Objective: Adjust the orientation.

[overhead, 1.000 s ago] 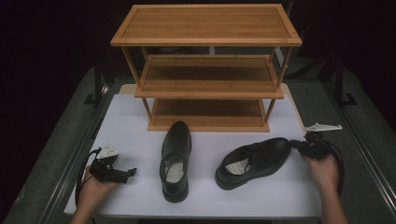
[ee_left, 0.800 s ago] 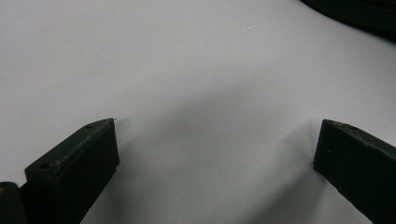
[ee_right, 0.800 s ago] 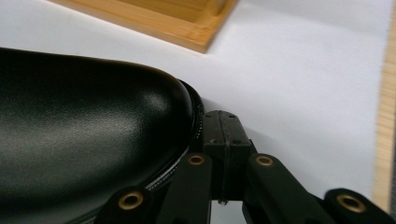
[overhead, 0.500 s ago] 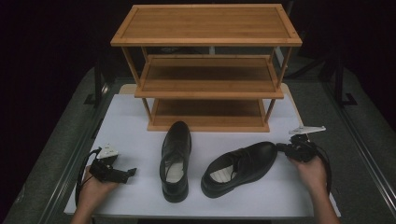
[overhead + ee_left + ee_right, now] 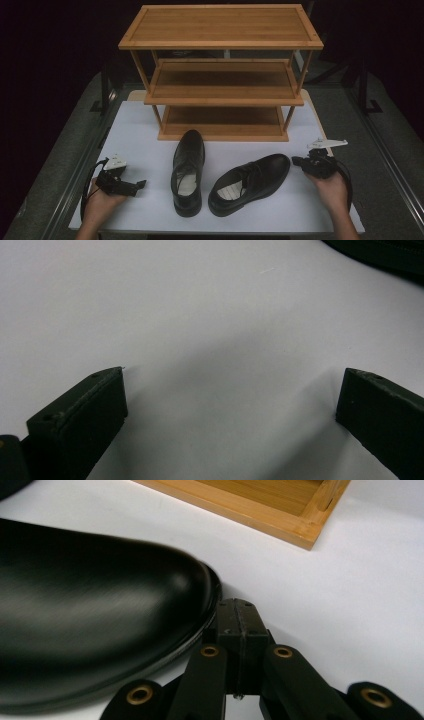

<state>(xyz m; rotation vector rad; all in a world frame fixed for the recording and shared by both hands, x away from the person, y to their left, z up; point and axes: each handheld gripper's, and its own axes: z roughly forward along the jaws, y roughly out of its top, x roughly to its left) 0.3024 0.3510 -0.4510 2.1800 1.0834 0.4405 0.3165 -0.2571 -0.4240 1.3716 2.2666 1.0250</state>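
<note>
So far neither of the 2 shoes is on the rack point(image 5: 222, 95) — the angled shoe point(image 5: 250, 182) lies on the desk point(image 5: 140, 125), its toe touching the closed, empty right claw point(image 5: 240, 617); left claw point(image 5: 232, 410) gapes wide, empty.

Two glossy black leather dress shoes, the left shoe point(image 5: 188, 172) and the right shoe point(image 5: 250, 182), have pale grey insoles. The table point(image 5: 140, 130) is plain white with a grey surround. The three-tier shoe rack point(image 5: 222, 75) is warm honey-brown bamboo. Both grippers' jaws are matt black, with brass-coloured rivets on the right gripper point(image 5: 242, 615).
</note>
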